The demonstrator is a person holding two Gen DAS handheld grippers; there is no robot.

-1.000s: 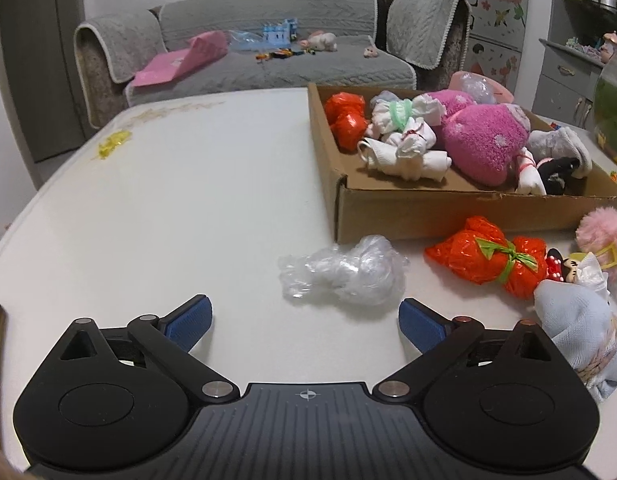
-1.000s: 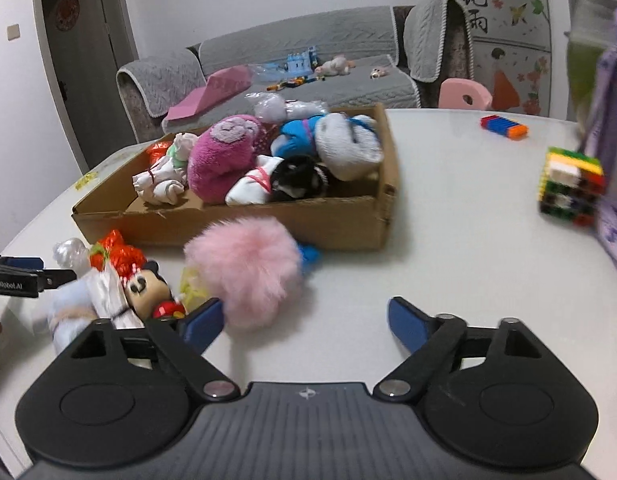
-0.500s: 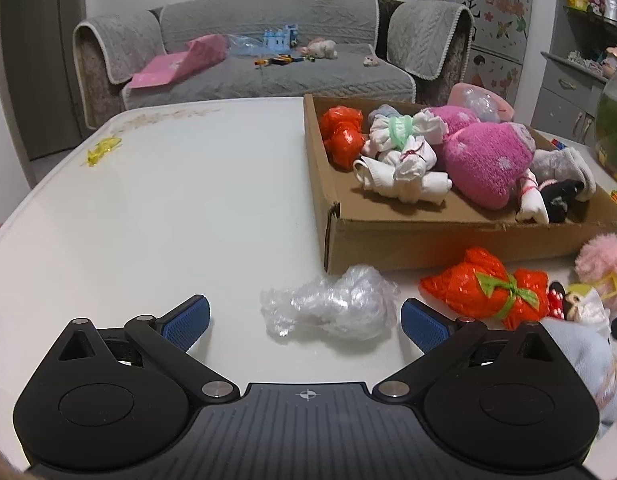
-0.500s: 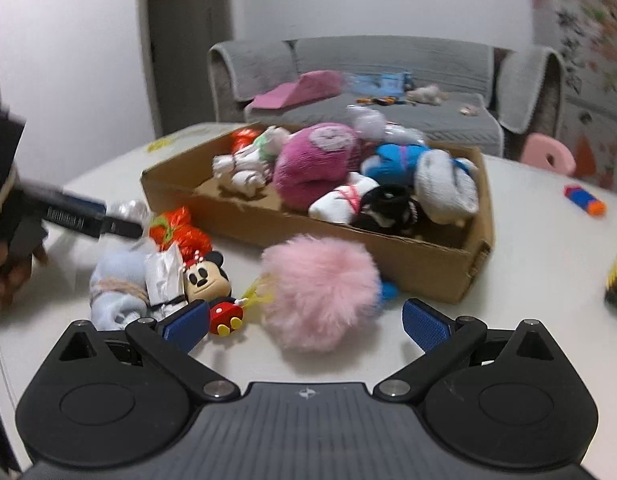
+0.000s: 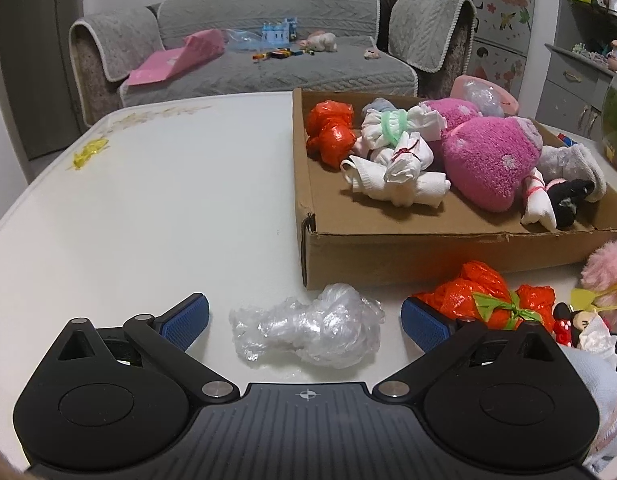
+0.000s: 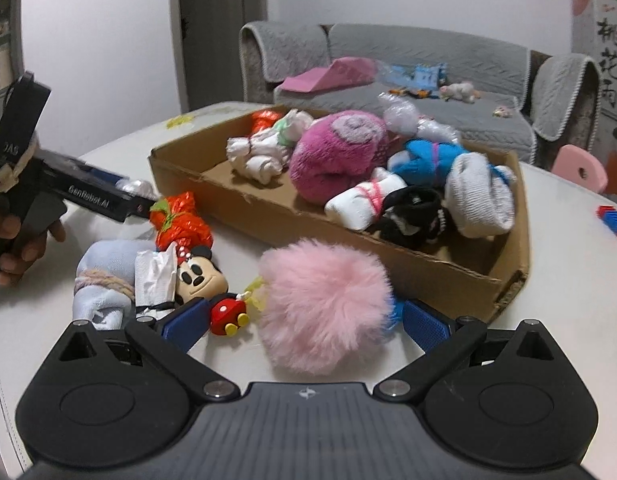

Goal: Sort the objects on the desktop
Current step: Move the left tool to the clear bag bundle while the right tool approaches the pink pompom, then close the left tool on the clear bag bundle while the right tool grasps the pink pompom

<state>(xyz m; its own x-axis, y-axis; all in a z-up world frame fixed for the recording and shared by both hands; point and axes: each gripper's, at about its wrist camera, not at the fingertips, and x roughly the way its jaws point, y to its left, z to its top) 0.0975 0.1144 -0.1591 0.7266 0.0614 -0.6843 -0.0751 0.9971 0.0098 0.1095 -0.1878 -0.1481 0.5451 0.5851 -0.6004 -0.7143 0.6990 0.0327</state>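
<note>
A crumpled clear plastic bag [image 5: 308,330] lies on the white table [image 5: 156,200], just off the near left corner of the cardboard box [image 5: 428,252]. The left gripper [image 5: 304,318] stands with its jaws wide apart on either side of the bag, the blue pads not pressing on it. To the right of the bag, along the box's near wall, lies an orange plastic bundle [image 5: 488,296] tied with a green strip, then a mouse figure [image 5: 572,322] and a pale blue sock roll [image 5: 596,380] at the picture's edge.

In the right wrist view, a pink fluffy ball [image 6: 324,304] rests on the table in front of the box's long near wall [image 6: 308,220]. The right gripper [image 6: 304,326] has just been opening and now stands fully apart, the ball between its pads; whether either pad touches the fluff cannot be told. Left of the ball lie the mouse figure [image 6: 200,276], the sock roll [image 6: 104,280] and the orange bundle [image 6: 180,220]. A hand [image 6: 20,240] holds the left gripper's handle at the left edge of this view.

The box holds white sock rolls [image 5: 392,168], a magenta plush item [image 5: 492,160], an orange bundle [image 5: 332,132], a blue sock [image 6: 424,160] and a black one [image 6: 412,216]. A grey sofa [image 5: 268,60] stands behind the table.
</note>
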